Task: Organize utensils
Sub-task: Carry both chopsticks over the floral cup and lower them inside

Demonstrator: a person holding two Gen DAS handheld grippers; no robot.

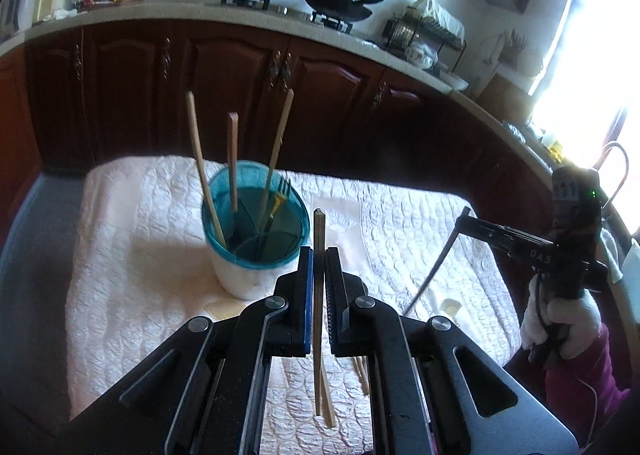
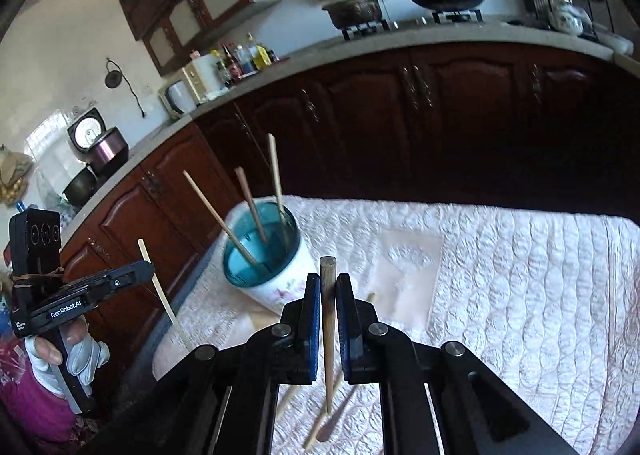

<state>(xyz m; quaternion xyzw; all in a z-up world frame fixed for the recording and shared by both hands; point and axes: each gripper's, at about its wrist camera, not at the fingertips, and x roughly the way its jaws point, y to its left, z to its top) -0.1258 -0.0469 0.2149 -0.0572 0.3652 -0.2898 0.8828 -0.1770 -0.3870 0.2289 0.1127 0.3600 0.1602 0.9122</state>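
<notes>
Already three chopsticks (image 1: 199, 167) and a fork (image 1: 280, 195) stood in the teal-rimmed holder (image 1: 256, 243) on the quilted cloth (image 1: 400, 215). Each gripper, left (image 1: 319, 255) and right (image 2: 328, 287), was clamped on another chopstick above it; several more lay loose on the cloth.

The utensil holder (image 1: 256, 231) hides its chopsticks' lower ends, and the fork (image 1: 282, 191) inside is blurred.

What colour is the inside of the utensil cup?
Teal blue; the cup shows it best in the left wrist view.
</notes>
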